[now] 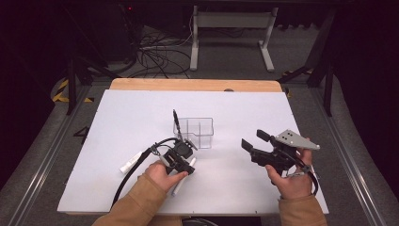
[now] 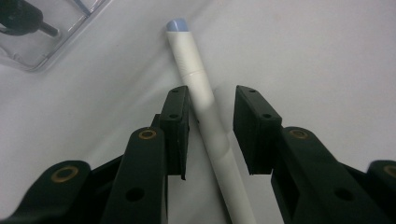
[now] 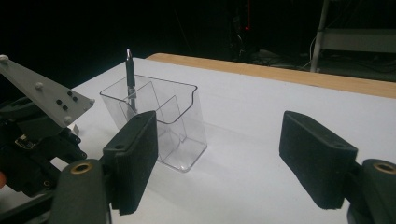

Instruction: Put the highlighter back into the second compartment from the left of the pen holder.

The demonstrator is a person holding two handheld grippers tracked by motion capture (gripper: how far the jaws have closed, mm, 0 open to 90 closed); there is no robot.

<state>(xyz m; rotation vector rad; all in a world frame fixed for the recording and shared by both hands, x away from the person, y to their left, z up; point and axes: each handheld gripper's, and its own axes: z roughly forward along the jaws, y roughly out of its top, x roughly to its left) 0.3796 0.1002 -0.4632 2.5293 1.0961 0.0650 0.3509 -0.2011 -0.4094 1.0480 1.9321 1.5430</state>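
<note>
A white pen (image 2: 187,51) with a pale blue cap lies on the white tabletop (image 1: 117,122), and it also shows under the hand in the high view as the white pen (image 1: 178,186). My left gripper (image 2: 211,112) points down over it with the pen between its jaws. The left pad is against the barrel, and a gap remains on the right side. In the high view the left gripper (image 1: 187,165) sits just in front of a clear divided holder (image 1: 194,133). A dark pen (image 1: 176,121) stands in the holder. My right gripper (image 1: 255,140) hovers open at the right with nothing between its jaws.
A second white pen (image 1: 131,162) lies left of my left hand beside its black cable. The right gripper view faces the clear holder (image 3: 177,135) and the dark pen (image 3: 130,70). A wooden strip (image 1: 197,84) borders the far edge; beyond it are floor cables and a desk frame.
</note>
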